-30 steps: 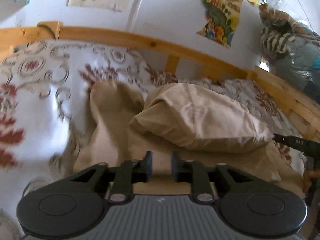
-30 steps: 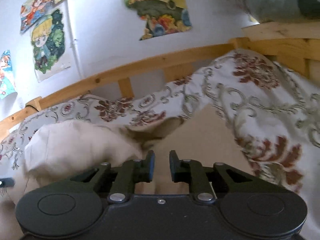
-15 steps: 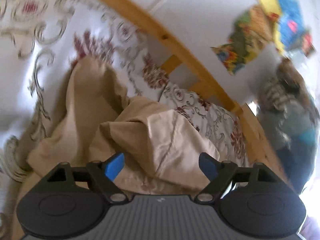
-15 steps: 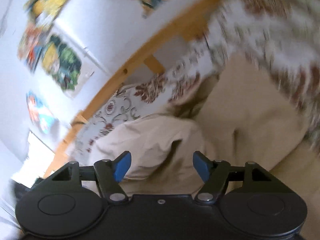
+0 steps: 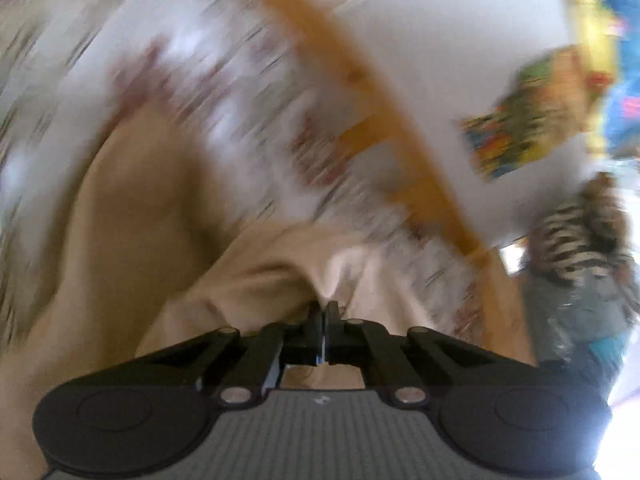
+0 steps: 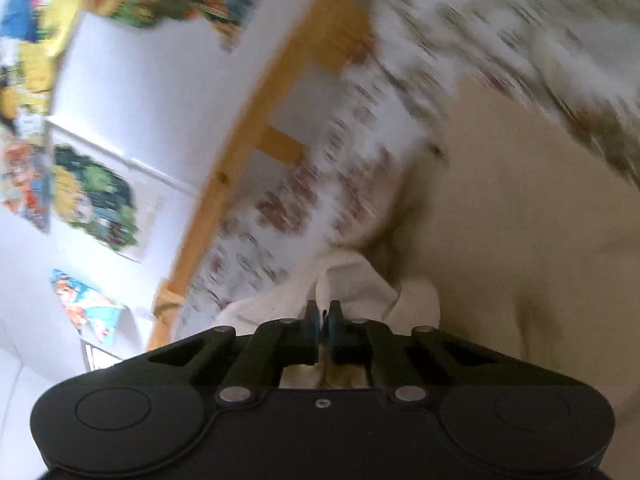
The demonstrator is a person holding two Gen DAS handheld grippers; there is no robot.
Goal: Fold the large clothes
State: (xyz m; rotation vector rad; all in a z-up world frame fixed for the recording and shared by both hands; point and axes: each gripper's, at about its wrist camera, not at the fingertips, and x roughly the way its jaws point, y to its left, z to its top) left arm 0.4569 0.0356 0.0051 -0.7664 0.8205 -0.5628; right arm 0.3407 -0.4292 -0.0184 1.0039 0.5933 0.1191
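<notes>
Beige cloth, the large garment [image 5: 132, 216], lay bunched on the patterned bedspread [image 5: 224, 92], inside the wooden bed rail [image 5: 360, 80]. Both views were smeared by motion, so its shape and edges could not be read.

You had the left gripper [image 5: 322, 320] clamped on a puckered ridge of that fabric; folds radiated from the pinch. The right gripper [image 6: 323, 316] was likewise closed on a paler gathered bit of the same garment [image 6: 520, 220], jaws nearly together with cloth between them.

Advice on the step, as I judged it: you seemed to be lifting two pinched points to spread or turn the piece. Both bites looked shallow, at the tips only, so a hard tug could slip them. Better to raise both hands evenly, keep the span between them taut, and let the cloth hang free of the bedspread before laying it flat. Whether you held true corners or mid-fabric bunches I could not tell.

Posters [image 6: 94, 196] hung on the white wall beyond the rail.
</notes>
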